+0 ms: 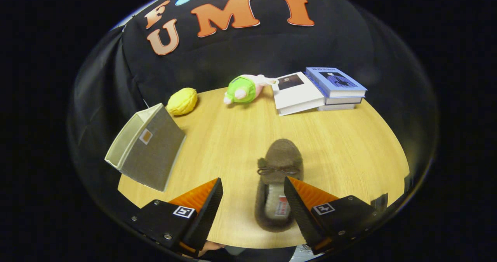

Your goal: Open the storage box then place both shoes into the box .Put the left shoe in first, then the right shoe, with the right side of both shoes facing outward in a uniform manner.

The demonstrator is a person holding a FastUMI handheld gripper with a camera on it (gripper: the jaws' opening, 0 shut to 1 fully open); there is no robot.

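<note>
Right now your gripper (253,200) has its fingers spread wide apart, pressing on nothing. Between them lies the shoe (278,180), a brown fuzzy slipper with a small thin bow across its upper. Its toe points to twelve o'clock, away from you, and its open heel end sits nearest you, close against the inner face of your right finger (297,203), though you cannot tell from here whether they touch. Your left finger (205,203) stands well clear of it. Inside the shoe a pale insole shows with a small label (282,207) bearing red marks, too small to read.

At about ten o'clock from your fingers sits the storage box (149,149), grey fabric with a cream lining, tipped so that its open mouth faces up and off to nine o'clock. A small tan tag (145,136) is fixed on its grey side; no writing can be made out on it.

Beyond the shoe, at twelve o'clock, a green and pink plush toy (244,89) lies on the wooden table (349,145). At eleven o'clock a yellow round toy (182,101) rests just behind the box. At one o'clock is a white book (297,95), with a blue book (336,81) stacked on others beside it; their cover lettering is too small to read.
</note>
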